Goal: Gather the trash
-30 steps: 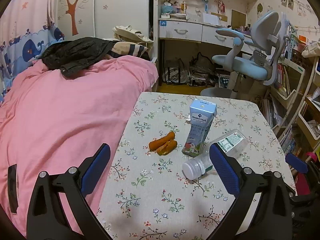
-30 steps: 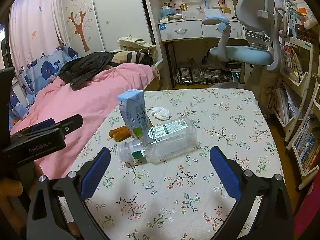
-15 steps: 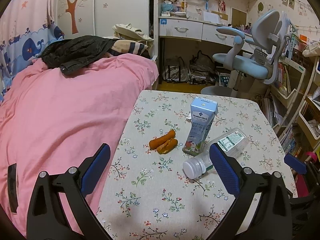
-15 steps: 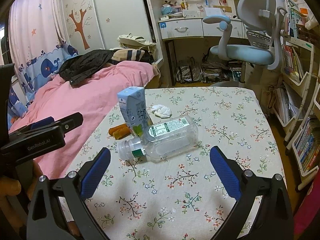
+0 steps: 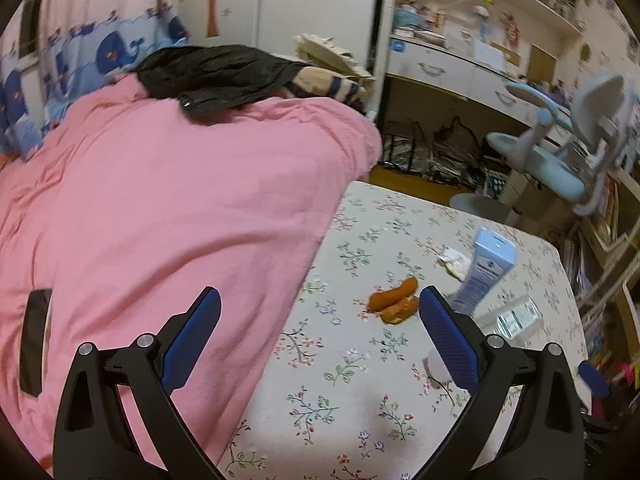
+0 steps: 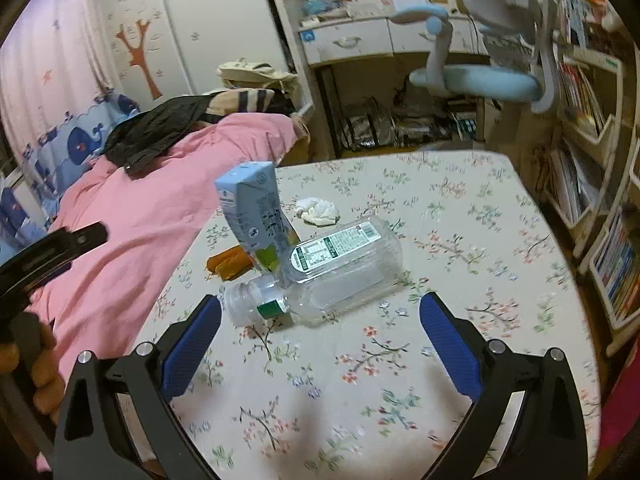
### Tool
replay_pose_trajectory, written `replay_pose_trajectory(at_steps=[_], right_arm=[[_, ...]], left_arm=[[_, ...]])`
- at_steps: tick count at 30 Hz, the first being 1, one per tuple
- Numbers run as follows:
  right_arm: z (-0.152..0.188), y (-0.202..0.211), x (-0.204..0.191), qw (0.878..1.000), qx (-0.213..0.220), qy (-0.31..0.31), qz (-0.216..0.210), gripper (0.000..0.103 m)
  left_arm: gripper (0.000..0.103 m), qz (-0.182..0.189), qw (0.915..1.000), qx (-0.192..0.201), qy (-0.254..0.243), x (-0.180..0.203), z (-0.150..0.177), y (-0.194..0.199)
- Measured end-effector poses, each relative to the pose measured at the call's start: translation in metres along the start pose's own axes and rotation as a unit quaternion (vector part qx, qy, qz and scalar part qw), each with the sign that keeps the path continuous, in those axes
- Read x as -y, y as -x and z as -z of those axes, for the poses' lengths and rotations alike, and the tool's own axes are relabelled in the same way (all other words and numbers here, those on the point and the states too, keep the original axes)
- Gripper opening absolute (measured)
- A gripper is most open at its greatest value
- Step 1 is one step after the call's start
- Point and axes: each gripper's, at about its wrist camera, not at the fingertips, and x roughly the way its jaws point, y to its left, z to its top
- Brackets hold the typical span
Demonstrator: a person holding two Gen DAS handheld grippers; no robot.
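Clear plastic bottle [image 6: 320, 276] lies on its side in the middle of the floral tablecloth table [image 6: 480, 280], touching the tilted pale blue carton [image 6: 256, 216]. Our right gripper [image 6: 320, 344] and left gripper [image 5: 320, 336] are both spread, empty. If we pinch the round bottle, it may roll and knock the carton over.

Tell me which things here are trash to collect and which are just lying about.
Trash on the table:
plastic bottle
milk carton
orange peel
crumpled tissue

Just lying about:
black jacket
desk chair
pink duvet
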Motion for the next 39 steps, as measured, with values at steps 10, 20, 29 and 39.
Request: replay_pose_trajectory(at_steps=[10,20,29,39], right_arm=[[-0.006,-0.057,-0.015,0.997,-0.027,-0.071,0.029,0.095],[-0.012,-0.103,-0.012,0.993,-0.054,-0.048,0.094,0.095],[-0.017,-0.094,0.033,0.987,-0.106,0.003,0.122,0.095],[-0.015,-0.068,0.082,0.985,-0.132,0.011,0.110,0.095]], left_arm=[[0.096,0.004,1.0000,-0.006,0.006,-0.001,-0.005,-0.005],[0.096,0.005,0.9982,-0.049,-0.034,0.006,-0.006,-0.036],[0.096,0.003,0.9874,-0.108,-0.115,0.034,0.016,-0.081],[0.086,0.087,0.9774,-0.114,-0.155,0.068,0.030,-0.098]])
